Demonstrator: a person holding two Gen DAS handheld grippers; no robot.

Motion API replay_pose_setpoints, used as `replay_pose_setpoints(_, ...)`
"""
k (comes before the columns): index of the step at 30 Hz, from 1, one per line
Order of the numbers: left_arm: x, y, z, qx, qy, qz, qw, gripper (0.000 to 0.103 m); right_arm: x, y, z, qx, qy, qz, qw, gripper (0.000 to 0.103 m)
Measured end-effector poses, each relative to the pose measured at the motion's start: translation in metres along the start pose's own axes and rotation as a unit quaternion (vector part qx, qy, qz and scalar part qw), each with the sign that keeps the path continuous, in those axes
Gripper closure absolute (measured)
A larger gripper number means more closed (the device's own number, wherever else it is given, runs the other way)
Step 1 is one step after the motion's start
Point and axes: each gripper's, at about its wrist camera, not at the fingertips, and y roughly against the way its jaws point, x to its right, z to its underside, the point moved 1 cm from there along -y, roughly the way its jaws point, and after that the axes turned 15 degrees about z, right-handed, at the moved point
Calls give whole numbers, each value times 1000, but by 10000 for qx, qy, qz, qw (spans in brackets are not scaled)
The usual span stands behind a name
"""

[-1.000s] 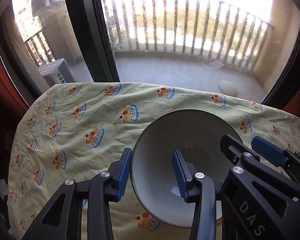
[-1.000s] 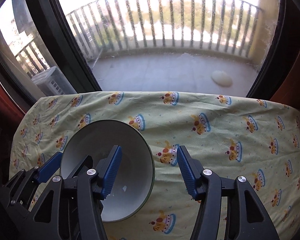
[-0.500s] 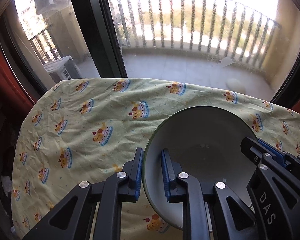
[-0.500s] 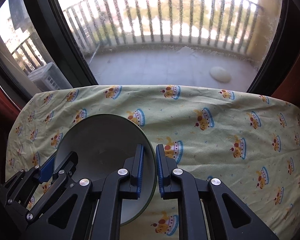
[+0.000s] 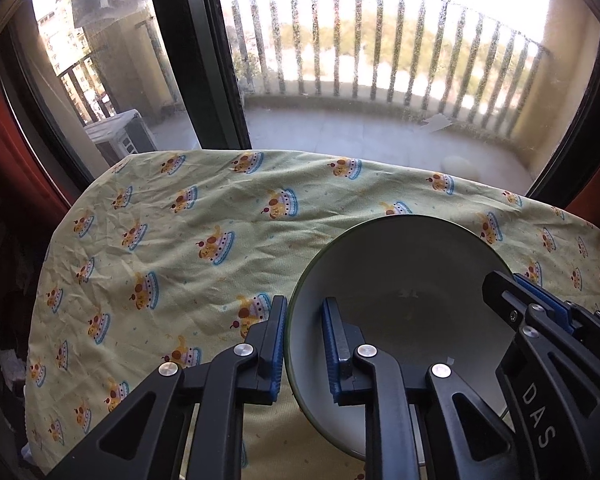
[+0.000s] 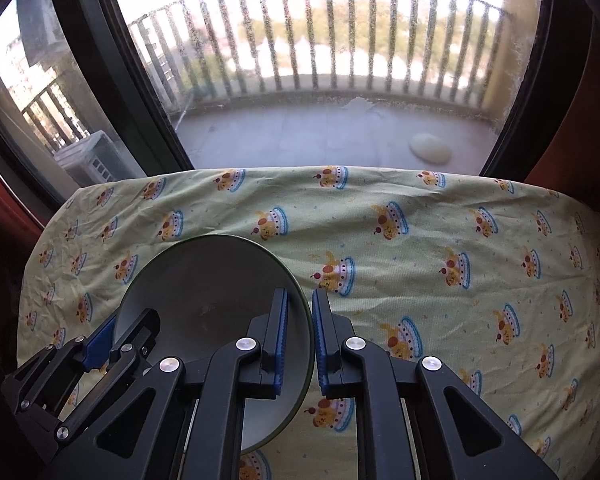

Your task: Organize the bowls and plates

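Only one piece of lettering can be read: the white capitals "DAS", printed on the black body of the right hand-held gripper, seen at about four o'clock in the left wrist view. The letters are stacked and tilted, running down along the arm of the frame. No other text, number or label can be made out in either view.

At lower centre we see our right hand-held gripper clamped on the bowl rim; the left hand-held gripper grips its lower-left edge.
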Motion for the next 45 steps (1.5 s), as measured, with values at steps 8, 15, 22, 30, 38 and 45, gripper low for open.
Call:
replay_pose_setpoints(8, 2, 38, 10, 227, -90, 120, 9996, 88, 2, 39, 12, 174, -24, 96, 9998, 87)
replay_pose_setpoints(15, 5, 73, 23, 426, -201, 221, 9986, 88, 6, 77, 26, 384, -86, 184, 9991, 87)
replay_pose_setpoints(22, 10, 106, 43, 567, -361, 371, 9970, 88, 14, 117, 49, 553, -197, 327, 9977, 87)
replay_pose_setpoints(30, 22, 137, 74, 588, -706, 618, 9938, 88, 30, 159, 89, 643, -436, 546, 9955, 87)
replay_pose_setpoints(38, 32, 152, 105, 487, -979, 891, 9900, 88, 46, 184, 129, 598, -704, 792, 9926, 87)
replay_pose_setpoints(45, 41, 153, 132, 323, -1223, 1040, 9865, 88, 59, 189, 161, 439, -930, 908, 9906, 87)
